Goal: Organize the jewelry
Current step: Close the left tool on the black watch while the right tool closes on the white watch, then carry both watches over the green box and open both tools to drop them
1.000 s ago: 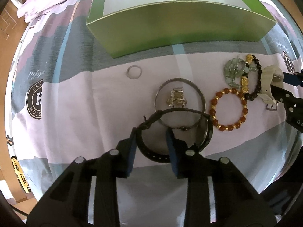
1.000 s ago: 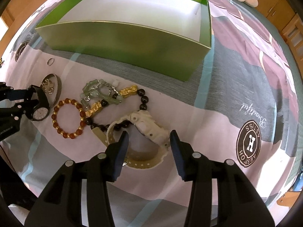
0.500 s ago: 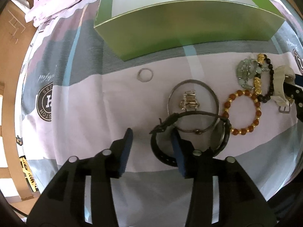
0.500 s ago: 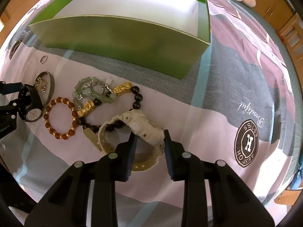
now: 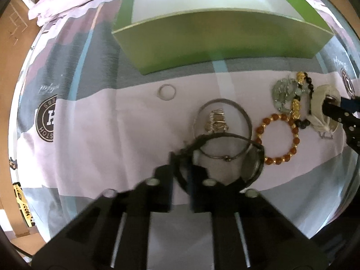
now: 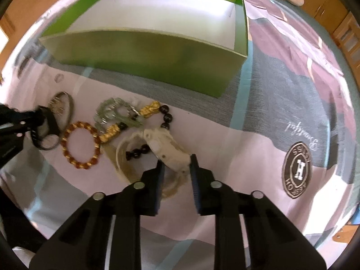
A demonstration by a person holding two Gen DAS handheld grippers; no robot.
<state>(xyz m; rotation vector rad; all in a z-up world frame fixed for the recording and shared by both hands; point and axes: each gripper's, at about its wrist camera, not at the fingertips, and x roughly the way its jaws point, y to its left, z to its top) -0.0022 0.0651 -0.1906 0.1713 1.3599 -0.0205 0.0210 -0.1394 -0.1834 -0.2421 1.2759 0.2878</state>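
Nothing has reached the green box (image 6: 144, 51) yet; every piece lies on the bedsheet (image 5: 112, 121). The left gripper (image 5: 181, 175), open beside it half a second ago, has pinched the black watch (image 5: 252, 166) strap, seemingly firmly despite blur. The right gripper (image 6: 176, 168) has closed on the cream watch (image 6: 166, 148).

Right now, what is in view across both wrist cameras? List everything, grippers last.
green box: 1, green with white inside, far side of cloth, nothing visible inside
black watch: 1, black, near left
cream watch: 1, off-white, near right
silver bangle: 1, silver, around a small clear clasp piece
amber bead bracelet: 1, orange-gold, between bangle and cream watch
jade bracelet: 1, pale green
black-and-gold bead bracelet: 1
small ring: 1, silver, near box
left gripper: shut on black watch strap
right gripper: shut on cream watch
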